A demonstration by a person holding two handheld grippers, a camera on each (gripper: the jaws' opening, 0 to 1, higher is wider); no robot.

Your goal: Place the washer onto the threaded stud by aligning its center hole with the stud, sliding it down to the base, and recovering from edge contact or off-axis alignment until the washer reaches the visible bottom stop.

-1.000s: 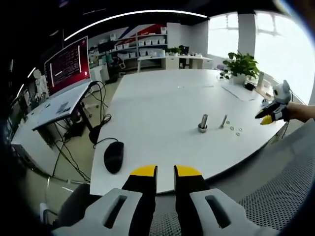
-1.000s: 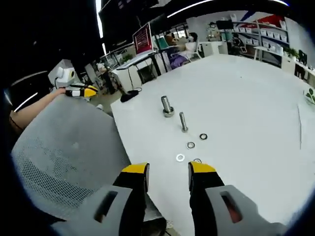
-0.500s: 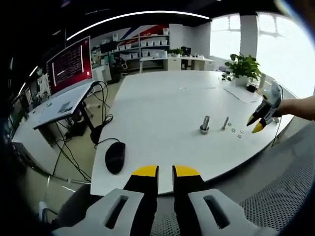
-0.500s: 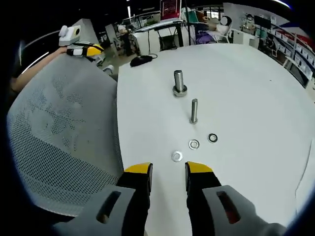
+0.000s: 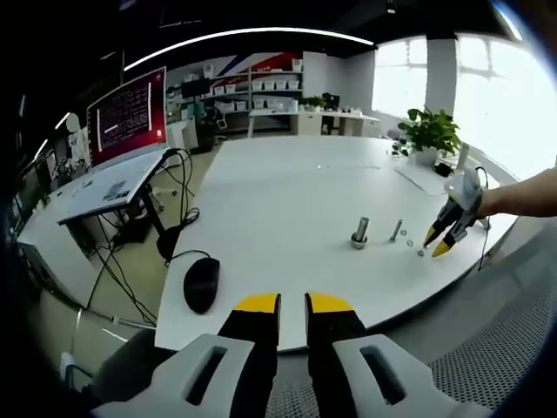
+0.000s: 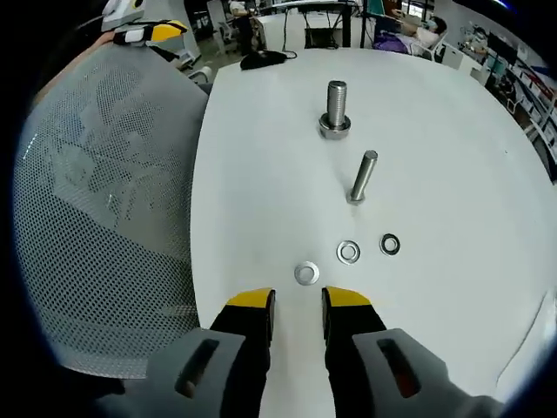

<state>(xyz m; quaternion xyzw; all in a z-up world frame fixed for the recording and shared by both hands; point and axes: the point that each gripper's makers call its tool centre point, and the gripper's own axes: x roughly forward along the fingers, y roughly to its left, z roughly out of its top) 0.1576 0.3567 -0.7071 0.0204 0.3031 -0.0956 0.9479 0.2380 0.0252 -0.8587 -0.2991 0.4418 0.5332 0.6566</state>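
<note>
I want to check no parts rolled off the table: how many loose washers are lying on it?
3, all flat on the white table: one washer just ahead of the right gripper, one beyond it, and a darker one beside that. More may be hidden.

— Where do the parts sit on the white round-edged counter (image 6: 452,139)?

— In the right gripper view, the thick threaded steel stud (image 6: 336,108) stands farthest out, the thin steel bolt (image 6: 363,177) nearer. Three flat metal washers (image 6: 349,252) lie in a row closer still.

— And the right tool (image 6: 295,303)?

— Just before the leftmost washer (image 6: 306,273); a grey mesh chair back (image 6: 104,200) lies left of the counter.
</note>
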